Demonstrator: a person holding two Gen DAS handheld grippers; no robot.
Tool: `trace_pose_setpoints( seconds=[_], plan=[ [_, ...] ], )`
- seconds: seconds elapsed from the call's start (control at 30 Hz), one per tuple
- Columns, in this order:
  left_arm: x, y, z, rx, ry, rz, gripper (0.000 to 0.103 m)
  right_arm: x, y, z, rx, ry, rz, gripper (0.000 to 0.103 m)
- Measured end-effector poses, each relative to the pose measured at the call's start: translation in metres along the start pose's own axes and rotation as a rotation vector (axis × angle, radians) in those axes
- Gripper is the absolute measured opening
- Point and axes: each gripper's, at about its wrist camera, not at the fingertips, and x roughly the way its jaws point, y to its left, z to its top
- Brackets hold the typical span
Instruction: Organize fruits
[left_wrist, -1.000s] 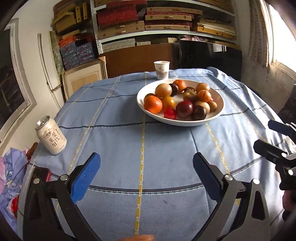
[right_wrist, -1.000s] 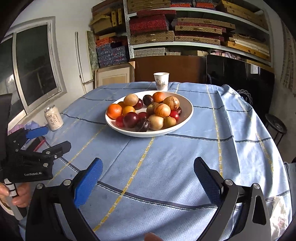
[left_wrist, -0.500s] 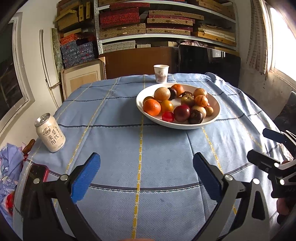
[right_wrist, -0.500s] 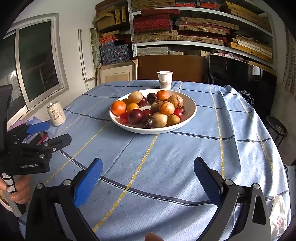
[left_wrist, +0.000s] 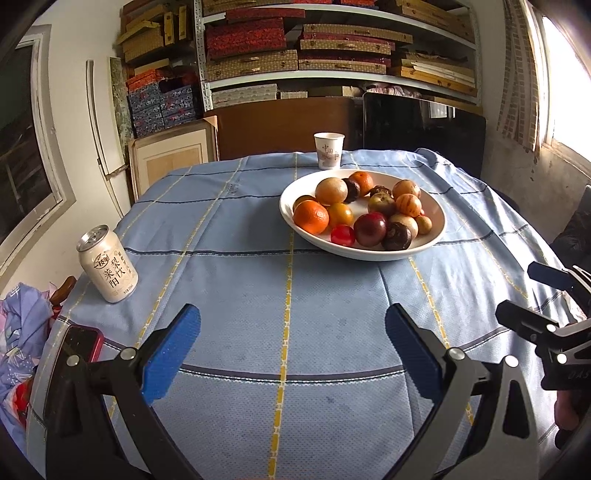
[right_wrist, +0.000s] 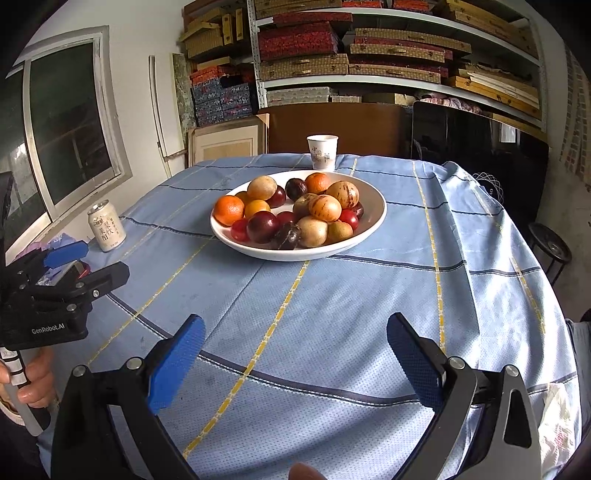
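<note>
Blue checked tablecloth (left_wrist: 240, 280) is covering the table, loaded shelves (right_wrist: 369, 62) sitting behind. White bowl (left_wrist: 436, 221) of mixed fruits (left_wrist: 369, 229) is sitting at the far centre, paper cup (left_wrist: 328, 150) just behind it, drink can (left_wrist: 108, 268) well off to the left. Left gripper (left_wrist: 291, 345) and right gripper (right_wrist: 295, 349) are both hovering near the table's front edge, jaws spread wide, holding nothing.
</note>
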Motion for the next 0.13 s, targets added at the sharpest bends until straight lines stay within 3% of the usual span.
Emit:
trace_pose_setpoints(
  seconds=[0.13],
  plan=[
    [0.0005,0.0009,-0.0005,-0.001,0.005,0.000,0.098,0.0008,-0.0001,-0.0006,0.000,0.005,-0.001,0.099]
  ],
)
